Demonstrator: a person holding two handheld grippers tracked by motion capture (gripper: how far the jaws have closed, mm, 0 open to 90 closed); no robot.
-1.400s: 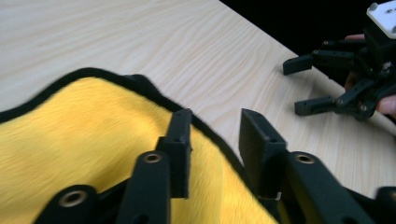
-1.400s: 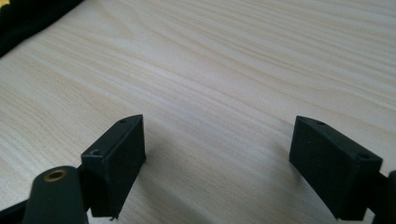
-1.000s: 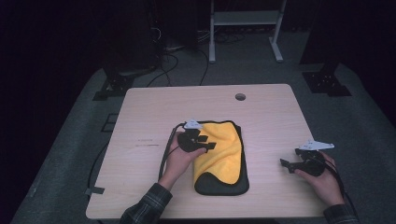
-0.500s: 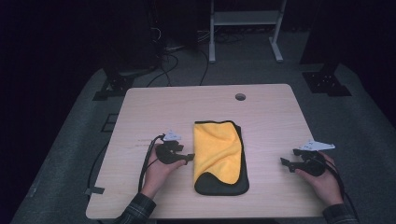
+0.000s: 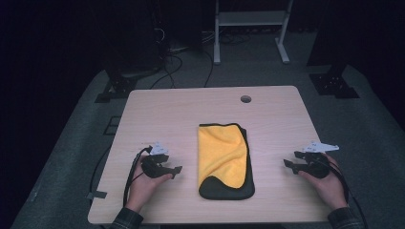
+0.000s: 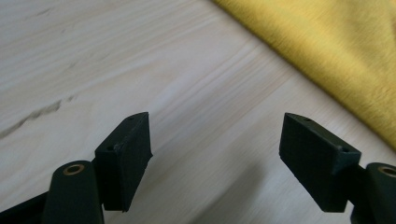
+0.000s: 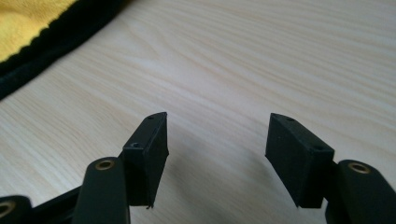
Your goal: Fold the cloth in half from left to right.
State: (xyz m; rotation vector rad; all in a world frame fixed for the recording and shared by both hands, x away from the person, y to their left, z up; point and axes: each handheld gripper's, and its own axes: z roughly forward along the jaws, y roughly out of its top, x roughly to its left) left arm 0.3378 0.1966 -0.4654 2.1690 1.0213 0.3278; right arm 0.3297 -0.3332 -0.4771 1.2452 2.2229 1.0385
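A yellow cloth (image 5: 223,150) lies folded over its black underside (image 5: 229,189) in the middle of the wooden table (image 5: 181,109). My left gripper (image 5: 175,171) rests on the table to the left of the cloth and points at it. Its jaws have just been opening and stand apart with nothing between them. In the left gripper view the gripper (image 6: 215,135) hovers over bare wood, with the cloth (image 6: 336,51) at the upper right. My right gripper (image 5: 290,160) sits right of the cloth. Its jaws have just been closing and are still apart and empty. The right gripper view has the gripper (image 7: 217,135) over wood and the cloth's black edge (image 7: 70,28) at upper left.
A round cable hole (image 5: 245,99) sits near the table's far edge. Behind the table stand a white frame (image 5: 248,19) and dark stand bases (image 5: 334,83) on grey floor, with cables (image 5: 176,57) trailing there.
My left hand has pulled away from the cloth to the left and come down onto the bare table, jaws wider. The cloth stays folded. The right hand has kept its place.
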